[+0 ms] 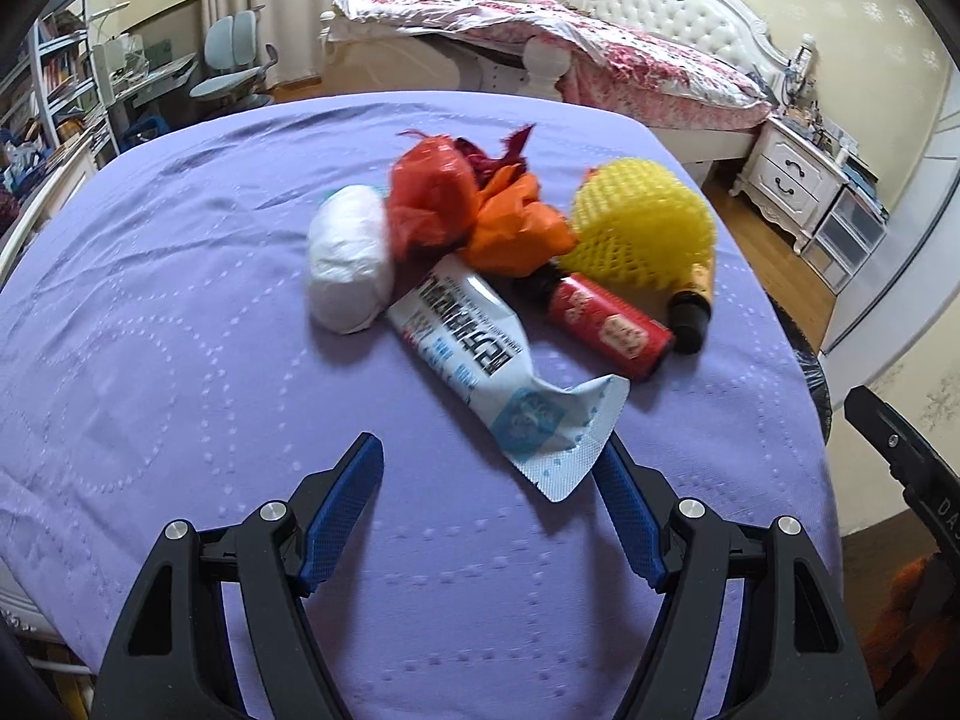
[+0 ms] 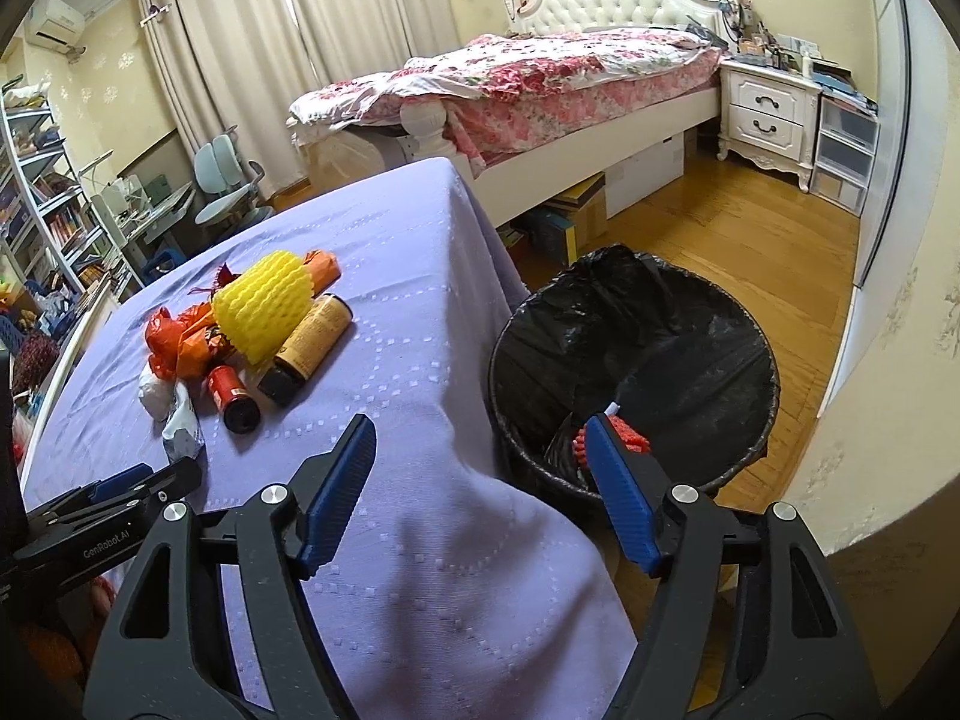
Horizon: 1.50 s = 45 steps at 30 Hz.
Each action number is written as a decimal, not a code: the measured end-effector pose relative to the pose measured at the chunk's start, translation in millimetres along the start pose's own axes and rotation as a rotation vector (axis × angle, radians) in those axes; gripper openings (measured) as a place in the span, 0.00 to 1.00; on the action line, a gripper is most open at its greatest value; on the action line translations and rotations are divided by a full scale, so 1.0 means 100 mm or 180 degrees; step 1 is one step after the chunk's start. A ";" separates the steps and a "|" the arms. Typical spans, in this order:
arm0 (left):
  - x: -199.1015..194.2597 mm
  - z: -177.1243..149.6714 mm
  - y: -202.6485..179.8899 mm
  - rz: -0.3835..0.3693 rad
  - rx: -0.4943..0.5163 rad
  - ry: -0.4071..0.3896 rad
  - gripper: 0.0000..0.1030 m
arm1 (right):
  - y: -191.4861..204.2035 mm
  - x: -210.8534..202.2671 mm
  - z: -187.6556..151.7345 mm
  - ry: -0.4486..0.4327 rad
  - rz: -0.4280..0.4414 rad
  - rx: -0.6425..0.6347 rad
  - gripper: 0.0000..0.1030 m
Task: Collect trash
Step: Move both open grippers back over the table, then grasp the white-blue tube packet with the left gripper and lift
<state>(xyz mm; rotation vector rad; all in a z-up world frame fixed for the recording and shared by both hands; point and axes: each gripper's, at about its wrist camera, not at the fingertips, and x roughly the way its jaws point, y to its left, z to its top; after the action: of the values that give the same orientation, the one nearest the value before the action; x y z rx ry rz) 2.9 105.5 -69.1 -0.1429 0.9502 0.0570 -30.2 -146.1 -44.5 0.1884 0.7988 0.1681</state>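
Note:
A pile of trash lies on the purple-clothed table (image 1: 180, 360): a white wad (image 1: 348, 261), a red-orange plastic bag (image 1: 429, 195), an orange wrapper (image 1: 519, 231), a yellow foam net (image 1: 642, 222), a red can (image 1: 609, 324), a dark-capped bottle (image 1: 690, 306) and a white-blue pouch (image 1: 480, 348). My left gripper (image 1: 492, 462) is open and empty; the pouch's near end lies by its right finger. My right gripper (image 2: 480, 450) is open and empty over the table corner, beside the black-lined bin (image 2: 636, 372). A red item (image 2: 630, 435) lies in the bin.
A bed (image 2: 540, 84) with a floral quilt stands behind the table. A white nightstand (image 2: 768, 114) and plastic drawers (image 2: 846, 162) stand at the right. A desk chair (image 1: 234, 60) and bookshelves (image 1: 54, 78) are at the left. The floor (image 2: 750, 228) is wood.

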 end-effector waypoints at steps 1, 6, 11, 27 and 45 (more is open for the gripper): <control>-0.01 -0.02 0.04 0.0016 -0.0009 -0.0007 0.70 | 0.01 0.00 -0.01 0.0003 0.0006 -0.0008 0.68; -0.06 -0.06 0.13 0.0021 -0.0060 0.0001 0.70 | 0.09 0.02 -0.02 0.0029 0.0053 -0.0051 0.68; -0.15 -0.03 0.11 -0.0088 -0.0079 -0.0061 0.70 | 0.14 0.02 -0.03 0.0035 0.0079 -0.0090 0.68; 0.08 0.17 0.09 -0.0044 -0.0021 -0.0074 0.35 | 0.25 0.02 -0.01 0.0023 0.0111 -0.0191 0.68; -0.24 -0.01 0.42 -0.0149 0.0009 -0.0199 0.31 | 0.78 0.13 0.10 0.0037 0.0222 -0.0556 0.66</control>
<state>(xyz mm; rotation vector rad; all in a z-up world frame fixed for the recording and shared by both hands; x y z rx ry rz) -16.6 146.8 -53.9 -0.1598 0.8840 0.0168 -20.4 -68.5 -29.3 0.0504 0.7852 0.3036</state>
